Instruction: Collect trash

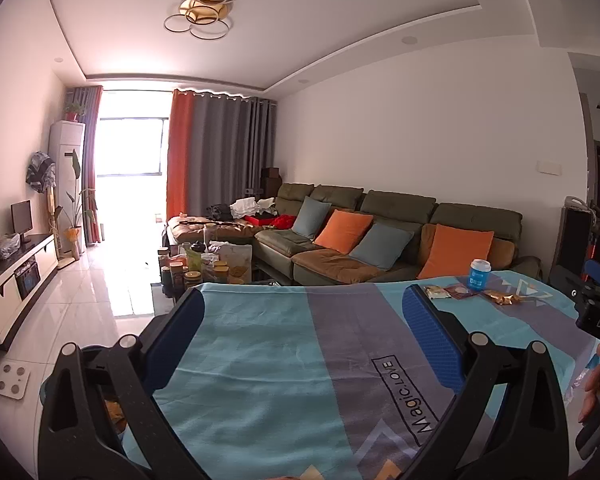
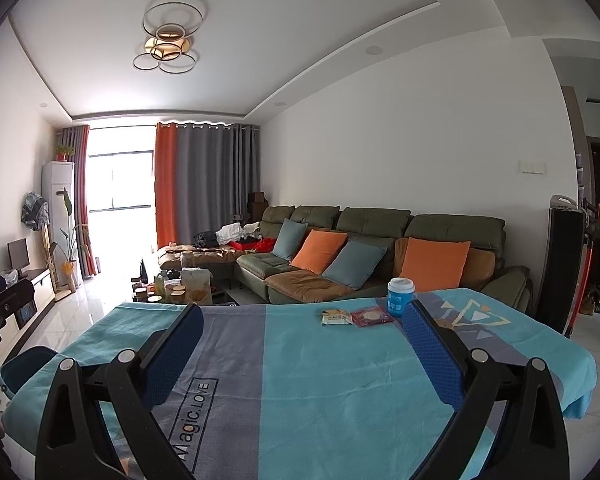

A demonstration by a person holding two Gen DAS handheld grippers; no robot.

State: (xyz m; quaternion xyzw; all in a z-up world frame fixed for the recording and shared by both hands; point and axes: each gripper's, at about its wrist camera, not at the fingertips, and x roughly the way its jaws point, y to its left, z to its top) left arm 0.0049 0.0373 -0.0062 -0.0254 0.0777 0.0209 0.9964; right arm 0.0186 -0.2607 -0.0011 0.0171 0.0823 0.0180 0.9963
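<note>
Left hand-held gripper (image 1: 304, 300) hovered over table (image 2: 300, 380) — fingers spread wide, nothing between them. Right hand-held gripper (image 2: 304, 314) likewise wide, nothing held. Trash lay in row near table's far edge, toward far right corner: yellow-white wrapper (image 2: 336, 316), red wrapper (image 2: 372, 315) just beside it, blue paper cup (image 2: 399, 297) upright — gold wrapper (image 1: 502, 298) last.
</note>
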